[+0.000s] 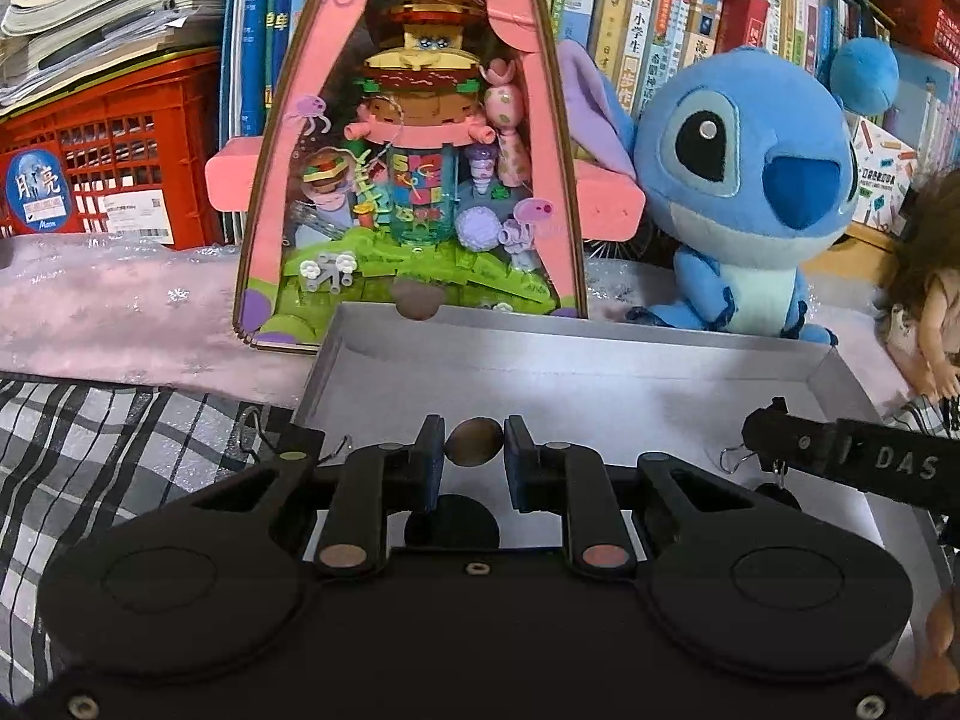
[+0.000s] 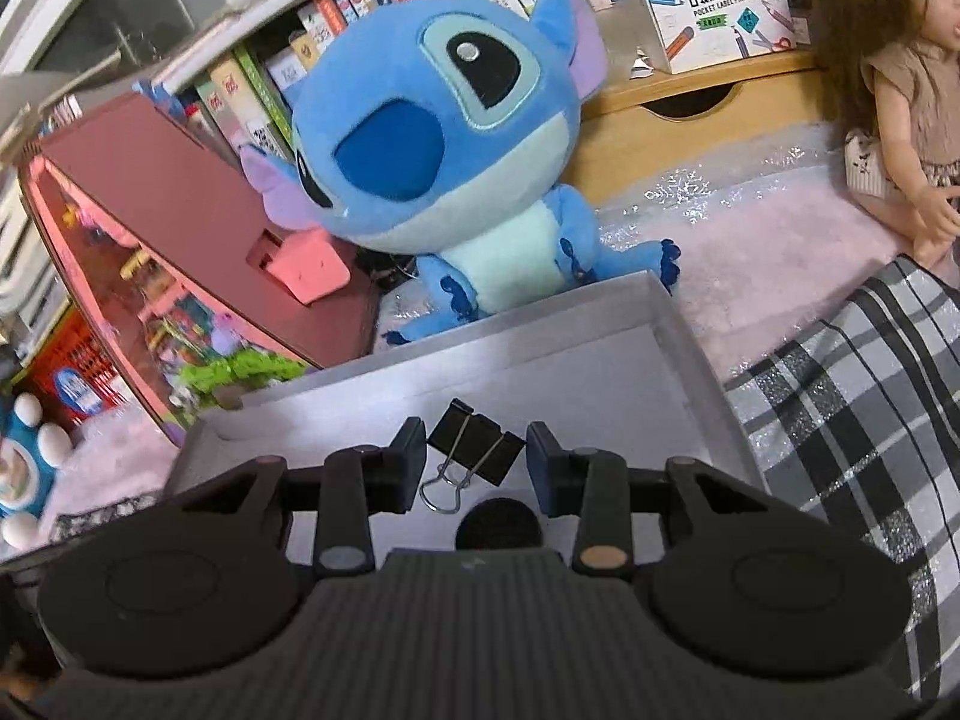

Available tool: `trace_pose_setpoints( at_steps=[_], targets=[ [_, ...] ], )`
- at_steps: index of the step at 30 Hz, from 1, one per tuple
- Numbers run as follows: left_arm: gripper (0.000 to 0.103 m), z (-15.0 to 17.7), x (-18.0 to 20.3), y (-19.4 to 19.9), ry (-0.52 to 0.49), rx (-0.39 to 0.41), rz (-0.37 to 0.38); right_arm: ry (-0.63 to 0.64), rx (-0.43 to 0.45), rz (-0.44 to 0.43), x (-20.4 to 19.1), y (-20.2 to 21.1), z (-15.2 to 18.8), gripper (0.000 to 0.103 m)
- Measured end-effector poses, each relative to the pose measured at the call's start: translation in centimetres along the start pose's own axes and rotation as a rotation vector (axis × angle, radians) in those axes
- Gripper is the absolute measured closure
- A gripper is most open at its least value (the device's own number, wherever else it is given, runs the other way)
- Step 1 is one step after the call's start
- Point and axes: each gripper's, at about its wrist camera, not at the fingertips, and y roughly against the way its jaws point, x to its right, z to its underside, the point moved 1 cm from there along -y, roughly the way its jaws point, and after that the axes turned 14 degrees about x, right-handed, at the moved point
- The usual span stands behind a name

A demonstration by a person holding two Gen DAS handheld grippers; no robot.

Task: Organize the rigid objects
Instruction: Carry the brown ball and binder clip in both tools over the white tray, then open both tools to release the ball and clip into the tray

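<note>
My left gripper (image 1: 474, 450) is shut on a small brown oval piece (image 1: 475, 441), held at the fingertips over the near part of a shallow silver-grey box (image 1: 600, 339). My right gripper (image 2: 476, 450) is shut on a black binder clip (image 2: 465, 435), whose wire handles hang toward me, over the same box (image 2: 600, 315). In the left wrist view a finger (image 1: 798, 441) of the right gripper reaches in from the right edge above the box. A brownish round spot (image 1: 417, 303) shows at the box's far rim; I cannot tell what it is.
Behind the box stand a pink display case with a brick-built toy scene (image 1: 414, 180) and a blue plush toy (image 1: 744, 180). A doll (image 2: 900, 90) sits at the right. Checked cloth (image 2: 840, 420) and pink fabric cover the surface. Books and a red crate (image 1: 114, 144) line the back.
</note>
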Motion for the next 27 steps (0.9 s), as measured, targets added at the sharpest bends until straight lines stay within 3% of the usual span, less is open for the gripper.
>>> trace_pose_setpoints(
  at_steps=[21, 24, 27],
  targets=[
    [0.083, 0.53, 0.32, -0.48, -0.012, -0.015, -0.008, 0.038, -0.038, 0.023, -0.37, -0.73, 0.59, 0.062],
    [0.078, 0.57, 0.36, -0.44, -0.012, -0.014, -0.007, 0.036, -0.038, 0.023, -0.33, -0.70, 0.62, 0.062],
    [0.067, 0.56, 0.49, -0.33, -0.021, -0.015, -0.013, 0.039, -0.038, 0.025, -0.31, -0.72, 0.64, 0.061]
  ],
)
